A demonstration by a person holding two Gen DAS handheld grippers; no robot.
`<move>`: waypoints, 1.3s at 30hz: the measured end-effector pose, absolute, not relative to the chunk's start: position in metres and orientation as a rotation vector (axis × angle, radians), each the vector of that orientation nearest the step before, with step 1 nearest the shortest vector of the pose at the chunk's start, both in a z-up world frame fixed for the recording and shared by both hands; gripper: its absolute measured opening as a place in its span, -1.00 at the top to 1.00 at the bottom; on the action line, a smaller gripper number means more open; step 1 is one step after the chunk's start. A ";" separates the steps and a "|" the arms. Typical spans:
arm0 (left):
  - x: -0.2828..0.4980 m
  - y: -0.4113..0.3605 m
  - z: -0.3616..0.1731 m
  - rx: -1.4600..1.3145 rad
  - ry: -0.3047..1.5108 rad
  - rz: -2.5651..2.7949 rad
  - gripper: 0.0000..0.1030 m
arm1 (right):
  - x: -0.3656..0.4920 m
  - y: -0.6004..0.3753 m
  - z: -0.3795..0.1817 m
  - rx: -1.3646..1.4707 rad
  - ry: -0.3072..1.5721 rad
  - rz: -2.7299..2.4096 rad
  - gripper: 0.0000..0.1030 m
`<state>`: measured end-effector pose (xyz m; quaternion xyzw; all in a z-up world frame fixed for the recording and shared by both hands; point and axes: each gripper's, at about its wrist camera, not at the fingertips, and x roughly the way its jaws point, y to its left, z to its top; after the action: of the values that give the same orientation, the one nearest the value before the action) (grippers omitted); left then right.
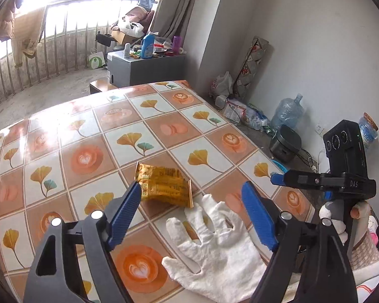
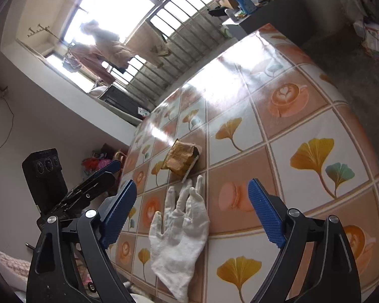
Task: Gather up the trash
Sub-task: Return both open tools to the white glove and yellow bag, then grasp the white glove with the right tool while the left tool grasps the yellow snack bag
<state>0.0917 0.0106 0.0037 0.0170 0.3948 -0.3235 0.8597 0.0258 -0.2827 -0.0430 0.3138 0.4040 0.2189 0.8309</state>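
Both tools tilt down over the bench [image 1: 63, 131], released and empty: left tool [image 1: 192, 204] above the white glove [image 1: 214, 260], yellow wrapper [image 1: 164, 186] at eleven o'clock; right tool [image 2: 192, 209] likewise.

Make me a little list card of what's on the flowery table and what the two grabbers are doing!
table: tablecloth with leaf and coffee-cup squares
trash: yellow snack wrapper, lying flat
other item: white glove, lying flat, fingertips next to the wrapper
left gripper: open, empty, above the glove and wrapper
right gripper: open, empty, aimed at the glove
held things: none
bin: not in view
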 end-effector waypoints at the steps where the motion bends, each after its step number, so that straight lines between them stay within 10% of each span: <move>1: 0.091 0.010 -0.003 0.027 0.856 -0.676 -0.35 | 0.025 -0.282 -0.043 0.657 0.869 0.457 -0.62; 15: 0.081 0.008 -0.061 0.033 1.031 -0.667 0.51 | 0.003 -0.271 -0.067 0.644 1.052 0.479 -0.12; 26: 0.089 0.015 -0.075 -0.032 1.078 -0.708 0.60 | 0.022 -0.224 -0.068 0.439 1.069 0.434 0.94; 39: 0.139 0.009 -0.040 -0.069 0.928 -0.677 0.60 | 0.016 -0.304 -0.041 0.461 0.887 0.208 0.96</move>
<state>0.1388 0.0090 -0.0398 -0.0325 0.4389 -0.3202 0.8389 0.0160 -0.3043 -0.0408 0.2207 0.4244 0.0995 0.8725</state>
